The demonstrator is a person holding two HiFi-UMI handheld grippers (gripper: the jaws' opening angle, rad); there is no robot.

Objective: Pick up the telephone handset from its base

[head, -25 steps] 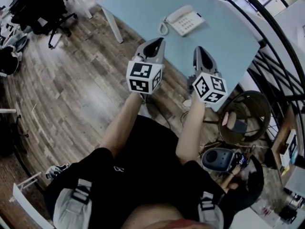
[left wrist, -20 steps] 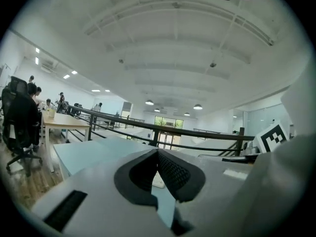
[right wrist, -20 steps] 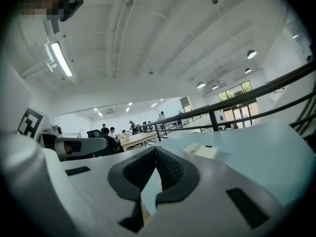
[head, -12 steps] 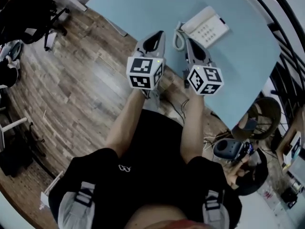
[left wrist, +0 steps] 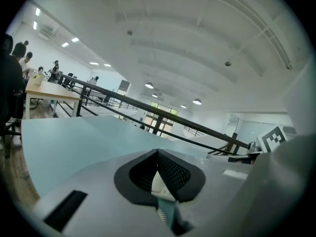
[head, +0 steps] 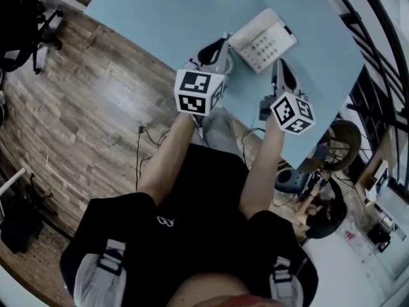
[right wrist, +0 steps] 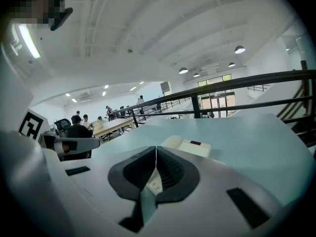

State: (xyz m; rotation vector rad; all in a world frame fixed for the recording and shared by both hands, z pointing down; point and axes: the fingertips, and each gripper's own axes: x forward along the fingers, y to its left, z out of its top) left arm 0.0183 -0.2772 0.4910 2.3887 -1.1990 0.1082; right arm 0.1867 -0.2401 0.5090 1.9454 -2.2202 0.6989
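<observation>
**Left gripper and right gripper both closed and empty; handset on base**

Left gripper: the jaws meet at the tips in its own view, with nothing clamped. A bit of coiled cord shows low in the gap behind the tips. In the head view the tips sit just beside the phone's near-left corner. Can't tell if they touch it.

Right gripper: jaws together as well, nothing between them. Its view has the phone just past the tips, slightly right of centre, with a small red mark on top. In the head view the tips are at the phone's near-right edge. Contact isn't clear there either.

The grippers flank the phone, one on each side, both pointing away from the person and tilted slightly down. The marker cubes face the head camera. Each gripper shows at the edge of the other's view.

Phone: pale and sitting flat on the light blue table, toward its right end. The handset lies seated along the far-left side of the base, with the keypad on the near-right side.

Surroundings: wood floor to the left of the table and a dark railing past its far edge. People sit at a desk far off in the right gripper view.
</observation>
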